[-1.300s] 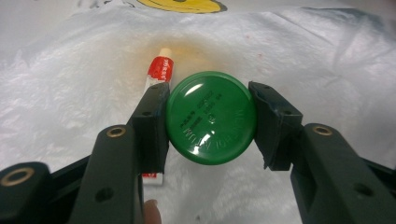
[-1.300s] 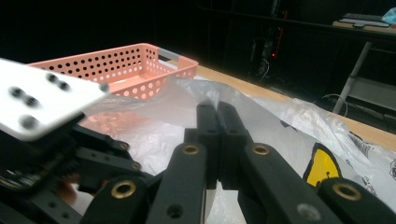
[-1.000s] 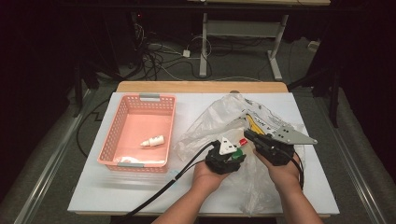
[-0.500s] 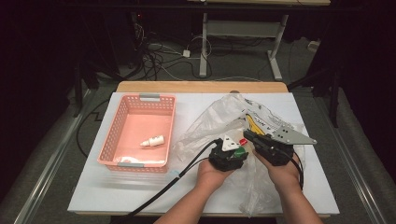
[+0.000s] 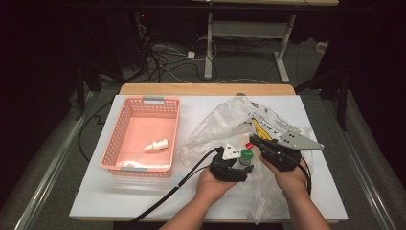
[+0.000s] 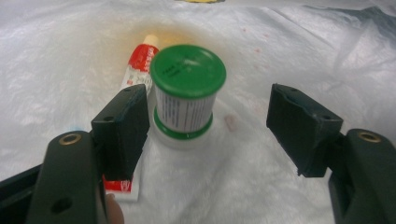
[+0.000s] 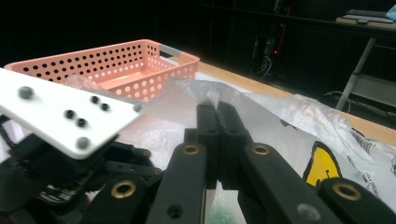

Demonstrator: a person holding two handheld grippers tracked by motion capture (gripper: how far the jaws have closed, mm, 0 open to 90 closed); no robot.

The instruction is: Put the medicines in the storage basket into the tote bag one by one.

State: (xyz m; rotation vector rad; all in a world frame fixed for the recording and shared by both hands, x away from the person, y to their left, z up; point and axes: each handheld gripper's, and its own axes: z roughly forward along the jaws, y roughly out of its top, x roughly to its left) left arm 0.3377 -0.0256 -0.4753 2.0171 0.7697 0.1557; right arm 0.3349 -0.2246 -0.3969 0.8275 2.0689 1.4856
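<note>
While the right gripper keeps its jaws pressed together on a fold of the clear plastic bag, the left gripper has just been opening its jaws. They stand spread on either side of a small green-capped bottle, pads off it. That bottle stands upright on the bag, with a red-and-white tube lying just beside it. Off to the left on the white table sits a pink basket.

Glossy green plastic cap, crinkled translucent plastic bag, matt perforated plastic basket
</note>
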